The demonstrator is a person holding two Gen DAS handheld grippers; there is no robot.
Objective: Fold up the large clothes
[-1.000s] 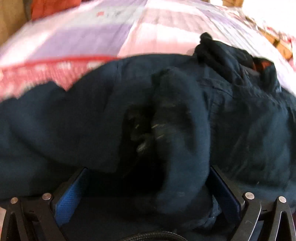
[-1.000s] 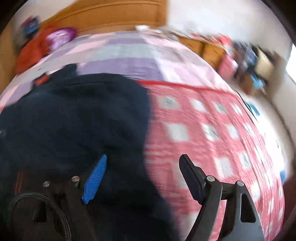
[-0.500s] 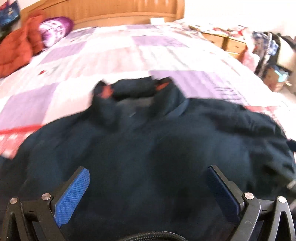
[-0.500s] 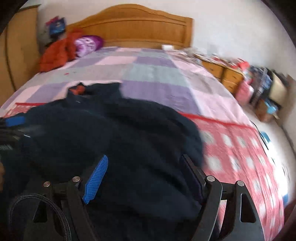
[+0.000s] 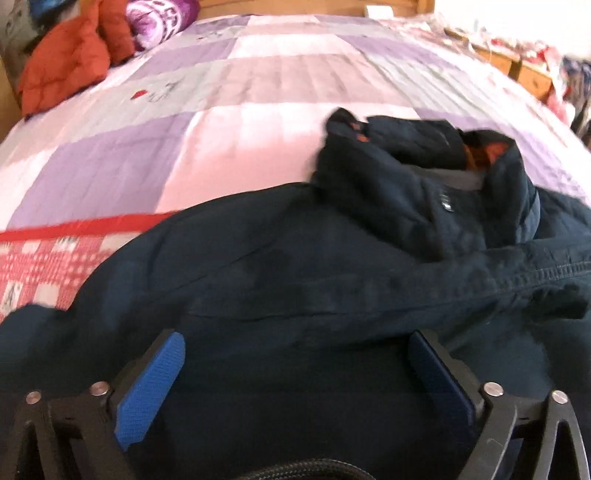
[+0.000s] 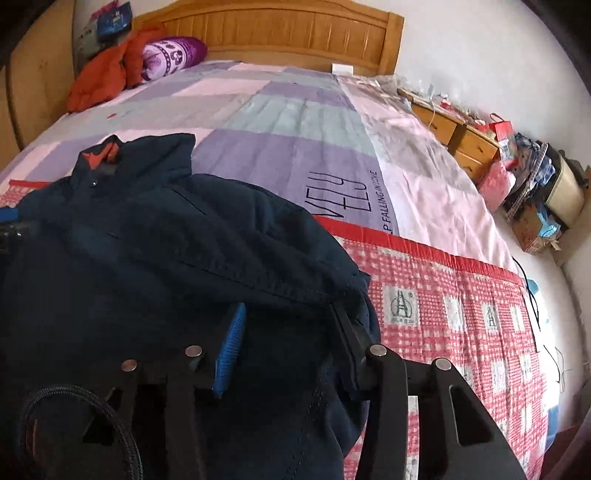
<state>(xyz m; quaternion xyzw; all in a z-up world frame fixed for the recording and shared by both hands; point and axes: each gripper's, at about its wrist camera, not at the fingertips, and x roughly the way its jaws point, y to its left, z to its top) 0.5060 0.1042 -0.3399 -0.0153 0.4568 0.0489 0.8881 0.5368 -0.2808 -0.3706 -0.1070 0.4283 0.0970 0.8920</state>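
Half done at best: the navy jacket (image 6: 155, 258) lies bunched on the bed (image 6: 295, 122), collar at 12 o'clock. Your right gripper (image 6: 288, 325) is closing on its 3 o'clock edge fold; your left gripper (image 5: 295, 369) hangs spread above cloth.

Bright daylight, blown-out glare upper right, slight motion blur, fisheye-bent edges.

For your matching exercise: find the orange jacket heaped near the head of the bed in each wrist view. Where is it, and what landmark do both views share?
Left wrist view: the orange jacket lies at the upper left, beside the purple pillow.
Right wrist view: the orange jacket lies at the upper left, below the headboard's left end.
Shared landmark: the navy jacket's orange-lined collar.
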